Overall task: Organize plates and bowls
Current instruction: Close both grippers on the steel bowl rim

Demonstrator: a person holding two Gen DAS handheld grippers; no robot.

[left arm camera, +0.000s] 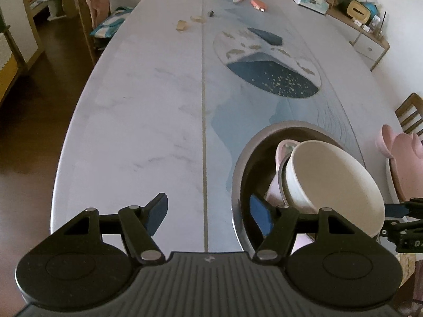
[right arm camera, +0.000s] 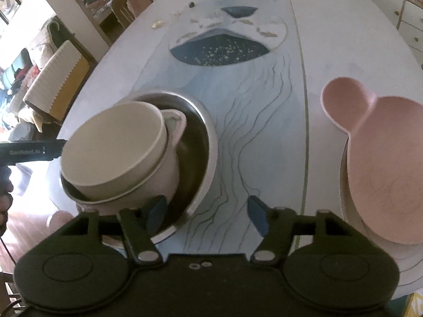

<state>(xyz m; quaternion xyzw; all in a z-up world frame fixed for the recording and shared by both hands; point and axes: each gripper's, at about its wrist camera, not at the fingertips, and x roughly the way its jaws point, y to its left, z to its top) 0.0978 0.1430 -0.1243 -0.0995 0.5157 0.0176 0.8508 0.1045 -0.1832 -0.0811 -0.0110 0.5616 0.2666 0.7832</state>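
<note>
Bare table (left arm camera: 148, 121) lies open left of the steel basin (left arm camera: 238, 174) — between the basin's tilted cream bowl (right arm camera: 113, 148) and the pink eared plate (right arm camera: 383, 158), only a narrow lane.

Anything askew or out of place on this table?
Yes: the cream bowl sits tilted atop a pink cup inside the metal basin, not nested flat. Small scraps lie scattered at the table's far end.
</note>
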